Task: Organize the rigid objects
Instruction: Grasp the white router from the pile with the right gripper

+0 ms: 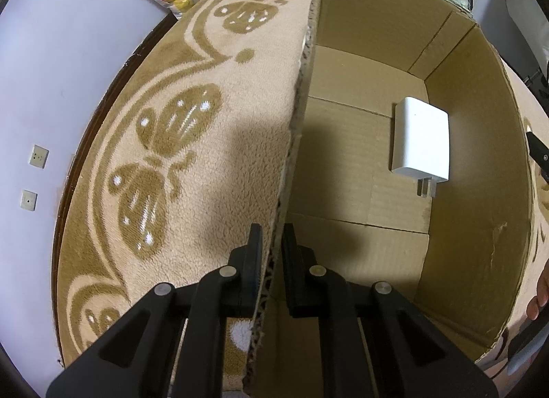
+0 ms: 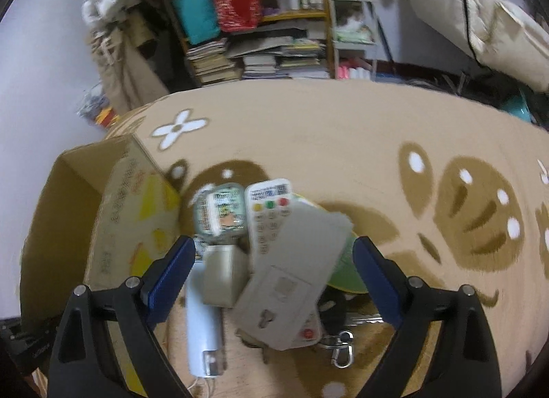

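In the left wrist view my left gripper (image 1: pixel 272 236) is shut on the near wall of an open cardboard box (image 1: pixel 480 164). A white plug adapter (image 1: pixel 421 140) lies on the box floor toward the right wall. In the right wrist view my right gripper (image 2: pixel 272 253) hangs open above a pile on the blanket: a grey flat rectangular device (image 2: pixel 291 281), a white remote (image 2: pixel 267 212) with coloured buttons, a clear small case (image 2: pixel 219 214), a beige cube charger (image 2: pixel 223 274), a white cylinder (image 2: pixel 202 322) and keys with a carabiner (image 2: pixel 338 346). The box (image 2: pixel 113 226) stands left of the pile.
A beige blanket with brown butterfly print (image 1: pixel 178 144) covers the surface. A wall with sockets (image 1: pixel 38 156) lies to the left. Behind the blanket stand shelves with books and a red basket (image 2: pixel 240 3). A hand (image 1: pixel 540 295) shows at the right edge.
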Available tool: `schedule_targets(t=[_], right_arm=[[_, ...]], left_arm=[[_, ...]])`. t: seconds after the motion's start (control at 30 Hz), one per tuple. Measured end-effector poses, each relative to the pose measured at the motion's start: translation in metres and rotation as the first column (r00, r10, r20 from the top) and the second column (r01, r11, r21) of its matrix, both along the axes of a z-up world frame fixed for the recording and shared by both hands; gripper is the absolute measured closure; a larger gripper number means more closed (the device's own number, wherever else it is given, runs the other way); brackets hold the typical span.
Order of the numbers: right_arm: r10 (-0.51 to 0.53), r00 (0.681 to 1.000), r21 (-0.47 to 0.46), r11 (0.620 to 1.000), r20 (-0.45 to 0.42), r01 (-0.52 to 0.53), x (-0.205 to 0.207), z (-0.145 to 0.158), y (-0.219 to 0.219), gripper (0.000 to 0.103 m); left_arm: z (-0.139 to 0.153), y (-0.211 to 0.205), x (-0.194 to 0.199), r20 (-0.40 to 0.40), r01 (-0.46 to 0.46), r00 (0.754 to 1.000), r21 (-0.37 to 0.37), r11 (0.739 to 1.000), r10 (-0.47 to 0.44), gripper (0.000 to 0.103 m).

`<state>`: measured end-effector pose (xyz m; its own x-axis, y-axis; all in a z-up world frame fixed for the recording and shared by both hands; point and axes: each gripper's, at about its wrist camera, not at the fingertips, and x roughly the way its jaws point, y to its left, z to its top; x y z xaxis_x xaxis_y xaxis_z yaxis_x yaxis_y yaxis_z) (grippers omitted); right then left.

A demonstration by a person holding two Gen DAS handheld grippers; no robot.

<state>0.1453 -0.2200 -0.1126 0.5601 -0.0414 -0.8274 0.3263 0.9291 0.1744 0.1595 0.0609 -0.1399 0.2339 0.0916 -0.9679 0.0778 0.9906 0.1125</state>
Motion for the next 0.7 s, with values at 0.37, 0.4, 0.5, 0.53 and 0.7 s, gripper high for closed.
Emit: schedule_targets(t=[0.37, 0.4, 0.5, 0.53, 0.7], right_arm=[[-0.058, 0.994, 0.042, 0.997, -0.088, 0.061, -0.004, -0.031, -0.013, 0.024], [-0.059, 0.994, 0.055, 0.996, -0.091, 0.064, -0.004, -0.033, -0.013, 0.025], [-0.066, 0.993, 0.061, 0.996, -0.098, 0.073, -0.003, -0.037, -0.012, 0.026], [-0.066, 0.992, 0.055, 0.996, -0.104, 0.072, -0.002, -0.037, -0.011, 0.027], [-0.061, 0.991, 0.025, 0.998, -0.121, 0.065, 0.0, -0.035, -0.002, 0.033]], left_arm=[[0.0, 0.0, 0.0, 0.001, 0.002, 1.0, 0.002, 1.0, -0.002, 0.093], [0.0, 0.0, 0.0, 0.0, 0.002, 1.0, 0.003, 1.0, -0.002, 0.093], [0.0, 0.001, 0.0, 0.001, 0.001, 1.0, 0.003, 1.0, -0.001, 0.093], [0.0, 0.0, 0.0, 0.001, 0.001, 1.0, 0.002, 1.0, -0.001, 0.093], [0.0, 0.001, 0.0, 0.001, 0.0, 1.0, 0.001, 1.0, 0.0, 0.093]])
